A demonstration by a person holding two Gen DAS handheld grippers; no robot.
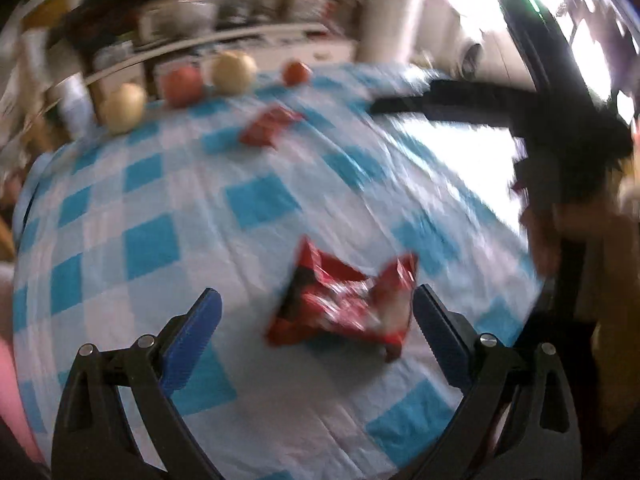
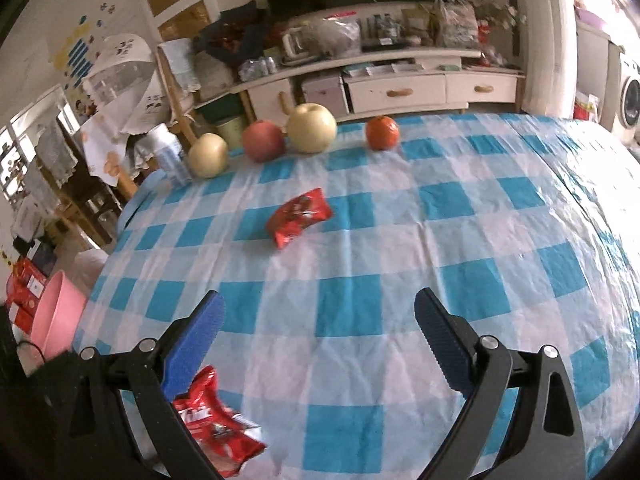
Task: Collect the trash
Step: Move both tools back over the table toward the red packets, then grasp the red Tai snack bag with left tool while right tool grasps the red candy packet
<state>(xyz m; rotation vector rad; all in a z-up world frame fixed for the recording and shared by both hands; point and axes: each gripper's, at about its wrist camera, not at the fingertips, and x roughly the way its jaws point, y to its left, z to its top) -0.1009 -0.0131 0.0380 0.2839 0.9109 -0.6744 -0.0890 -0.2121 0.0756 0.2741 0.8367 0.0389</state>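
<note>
A crumpled red snack wrapper lies on the blue-checked tablecloth, just ahead of my open left gripper and between the lines of its blue pads. A second red wrapper lies farther back near the fruit. In the right wrist view that far wrapper sits mid-table, and the near wrapper lies low at the left, partly behind the left finger. My right gripper hangs open over bare cloth. The left wrist view is motion-blurred.
Two pale apples, a red apple and an orange line the table's far edge, beside a plastic bottle. A pink bin stands on the floor left of the table. The other gripper's dark body reaches in from the right.
</note>
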